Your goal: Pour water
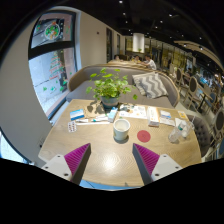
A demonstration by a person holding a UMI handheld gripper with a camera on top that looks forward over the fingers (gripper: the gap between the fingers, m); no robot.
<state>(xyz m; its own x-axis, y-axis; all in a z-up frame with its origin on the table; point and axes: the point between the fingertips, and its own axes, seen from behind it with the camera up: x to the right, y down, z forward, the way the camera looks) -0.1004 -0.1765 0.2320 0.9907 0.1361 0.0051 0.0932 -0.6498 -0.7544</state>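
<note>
Gripper view, seen from above the near edge of the table (105, 165). The claw (112, 160) is released: its two fingers, each with a magenta pad (76, 157), stand well apart with nothing between them, hovering over bare wood.

Beyond the fingers, near the middle of the table, stands a pale cup (121, 128), upright and apart from its neighbours; it is the likeliest thing for the pouring, though whether it is the source or the receiver cannot be told, and no water is visible. Just beside it lies a small red disc (143, 135), perhaps a coaster or lid. A smaller white object (180, 130) sits toward the far right corner.

Handling, as a judgement: the cup looks rigid and light, possibly smooth-walled and so apt to slip; a hold across the mid-wall, below the rim, seems soundest, with tilt kept slow if it holds liquid.

Behind the cup a potted plant (108, 88) and a row of printed papers (100, 113) crowd the far edge. The open room lies on the near half of the table, giving a straight approach between the fingers and the cup; the red disc narrows clearance on the right. A sofa (150, 85) stands beyond the table.
</note>
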